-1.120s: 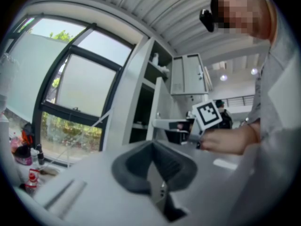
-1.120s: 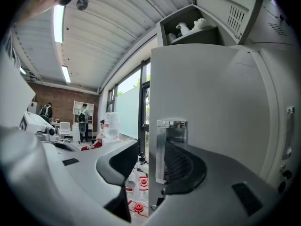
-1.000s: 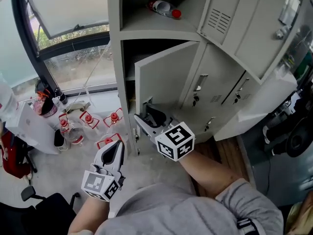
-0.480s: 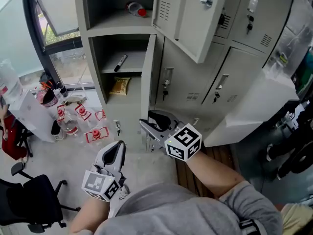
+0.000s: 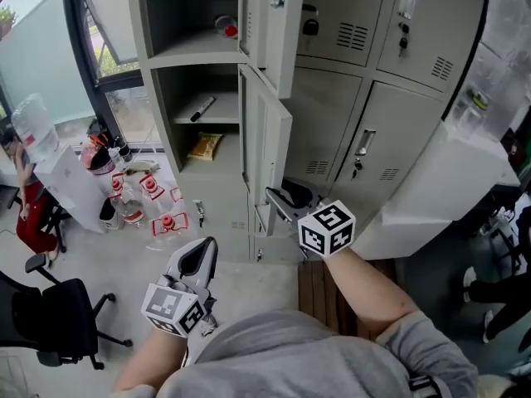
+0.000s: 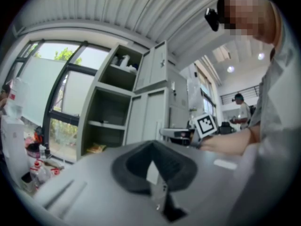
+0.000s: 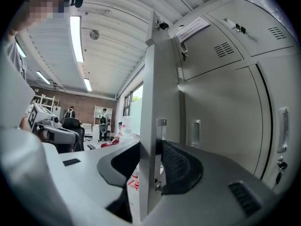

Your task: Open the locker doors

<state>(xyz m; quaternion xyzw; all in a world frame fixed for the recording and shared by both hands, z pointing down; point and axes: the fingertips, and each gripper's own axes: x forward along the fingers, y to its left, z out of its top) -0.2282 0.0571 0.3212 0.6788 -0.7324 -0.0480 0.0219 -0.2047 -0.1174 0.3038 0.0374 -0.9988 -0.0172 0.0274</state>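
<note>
The grey locker bank (image 5: 158,98) has its two left doors swung wide. The lower open door (image 5: 270,148) stands edge-on toward me. My right gripper (image 5: 286,196) is at that door's bottom corner. In the right gripper view the door edge (image 7: 151,102) runs between the jaws of the right gripper (image 7: 150,147), which are closing, both pads against the metal. The upper open door (image 5: 272,23) hangs above it. My left gripper (image 5: 199,251) hangs low over the floor, shut and holding nothing; in its own view the left gripper (image 6: 150,147) faces the lockers.
Closed locker doors (image 5: 390,139) with handles fill the right. A marker (image 5: 203,108) and a yellow packet (image 5: 204,145) lie in the lower open compartment, a bottle (image 5: 224,27) in the upper. Red-capped bottles (image 5: 137,193) and an office chair (image 5: 50,322) stand at the left.
The lower door has swung from half open to fully open with my right gripper at its bottom edge. The view has shifted right. The left gripper has stayed put.
</note>
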